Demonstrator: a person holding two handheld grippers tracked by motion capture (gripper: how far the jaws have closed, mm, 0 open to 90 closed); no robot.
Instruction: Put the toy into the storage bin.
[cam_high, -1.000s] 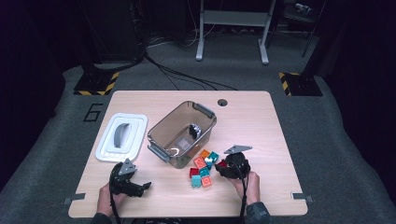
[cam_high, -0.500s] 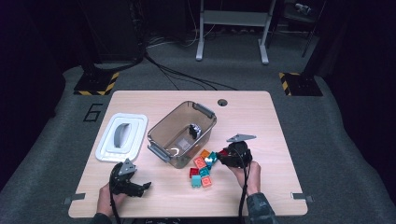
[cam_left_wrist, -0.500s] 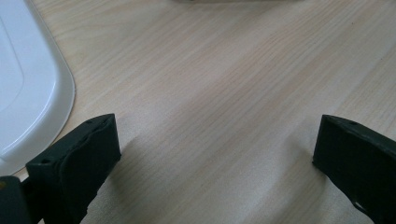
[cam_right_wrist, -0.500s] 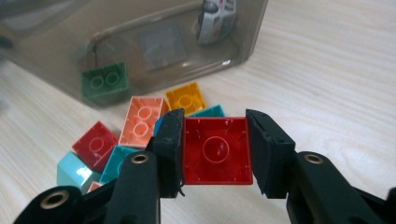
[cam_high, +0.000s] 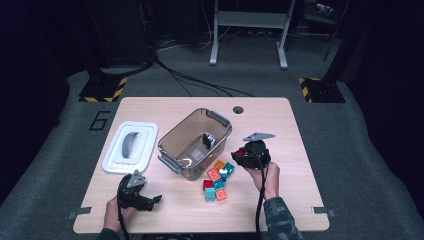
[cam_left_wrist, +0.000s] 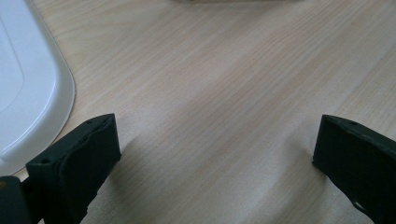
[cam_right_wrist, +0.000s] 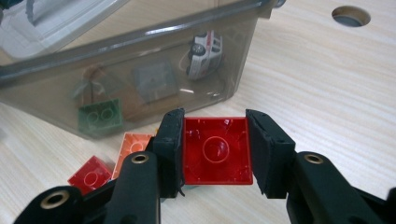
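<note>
A red brick (cam_right_wrist: 216, 150) is clamped between the jaws of my right gripper (cam_right_wrist: 215, 151), hollow underside toward the camera. From above, that right gripper (cam_high: 240, 154) hangs over the table just right of the clear grey bin (cam_high: 172, 141) and above a pile of loose bricks (cam_high: 216, 181) in red, orange and teal. Inside the bin lie a small white toy car (cam_right_wrist: 204, 47) and a green brick (cam_right_wrist: 99, 114). My left gripper (cam_high: 150, 200) rests near the table's front left edge, its jaws wide apart over bare wood (cam_left_wrist: 215, 140) with nothing between them.
A white bin lid (cam_high: 130, 146) lies left of the bin, its rim by my left jaw (cam_left_wrist: 28, 93). A round cable hole (cam_high: 238, 109) sits at the back of the table. Bare wood stretches to the right of the right gripper.
My right gripper has risen from the pile of bricks with the red brick in its jaws and moved slightly toward the bin. The left gripper has stayed in place.
</note>
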